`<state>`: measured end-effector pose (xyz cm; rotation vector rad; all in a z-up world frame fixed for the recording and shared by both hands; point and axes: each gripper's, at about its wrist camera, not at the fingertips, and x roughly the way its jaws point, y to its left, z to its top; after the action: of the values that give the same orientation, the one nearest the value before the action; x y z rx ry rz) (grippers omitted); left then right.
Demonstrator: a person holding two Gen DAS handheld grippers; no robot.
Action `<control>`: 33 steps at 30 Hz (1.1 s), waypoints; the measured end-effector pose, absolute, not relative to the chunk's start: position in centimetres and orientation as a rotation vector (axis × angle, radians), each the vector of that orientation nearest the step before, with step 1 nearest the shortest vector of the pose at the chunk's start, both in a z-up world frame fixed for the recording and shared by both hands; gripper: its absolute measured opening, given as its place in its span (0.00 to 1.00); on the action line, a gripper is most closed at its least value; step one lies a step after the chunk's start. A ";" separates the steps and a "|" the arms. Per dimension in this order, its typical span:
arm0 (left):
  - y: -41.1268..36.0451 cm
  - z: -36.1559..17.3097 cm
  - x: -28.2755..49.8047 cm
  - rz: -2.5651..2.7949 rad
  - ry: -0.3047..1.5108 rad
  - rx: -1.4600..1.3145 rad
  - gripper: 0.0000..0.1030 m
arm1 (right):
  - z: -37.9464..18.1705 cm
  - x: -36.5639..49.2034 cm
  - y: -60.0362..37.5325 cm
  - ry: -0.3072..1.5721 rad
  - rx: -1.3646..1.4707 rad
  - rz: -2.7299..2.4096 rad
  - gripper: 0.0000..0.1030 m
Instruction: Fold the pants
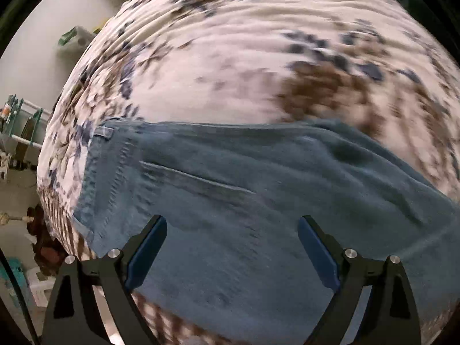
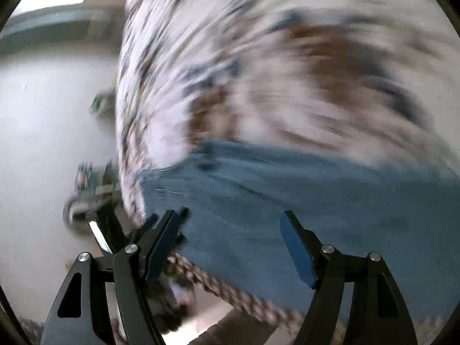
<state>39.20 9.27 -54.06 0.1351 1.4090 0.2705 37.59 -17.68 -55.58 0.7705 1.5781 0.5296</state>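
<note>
Blue denim pants lie flat on a floral bedspread. Their waistband with a belt loop is at the left, and a welt pocket slit shows. My left gripper is open and empty, hovering over the pants near the bed's near edge. In the blurred right wrist view, the pants lie ahead and under my right gripper, which is open and empty. Its left finger hangs over the bed's edge.
The bedspread has a brown patterned border along the near edge. Left of the bed is pale floor with a rack and small clutter. A green and white bag sits by the wall.
</note>
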 end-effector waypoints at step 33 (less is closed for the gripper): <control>15.2 -58.7 38.9 0.146 1.525 -0.004 0.92 | -68.2 47.6 -4.9 1.995 0.786 0.776 0.27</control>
<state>38.87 15.23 -58.65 -0.0036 1.5246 0.1457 47.56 -4.87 -68.25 0.7855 1.9952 0.7762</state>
